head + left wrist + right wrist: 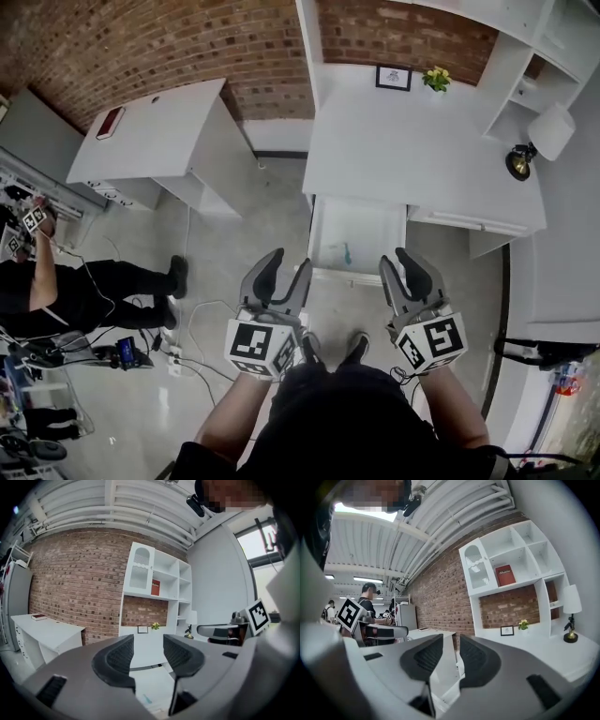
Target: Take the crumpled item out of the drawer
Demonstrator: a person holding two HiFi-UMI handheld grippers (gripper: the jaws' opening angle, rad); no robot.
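Small teal item on the smooth floor of the open white drawer, just ahead of both grippers, left gripper wide apart, empty, right gripper part-open, empty, ribbed dark pads, white desk, rough brick wall

back: small black-framed picture and yellow potted flowers are standing against red brick wall | right: white-shaded lamp is standing on white desktop | left: flat red book is lying on white side table; person in black clothes is standing
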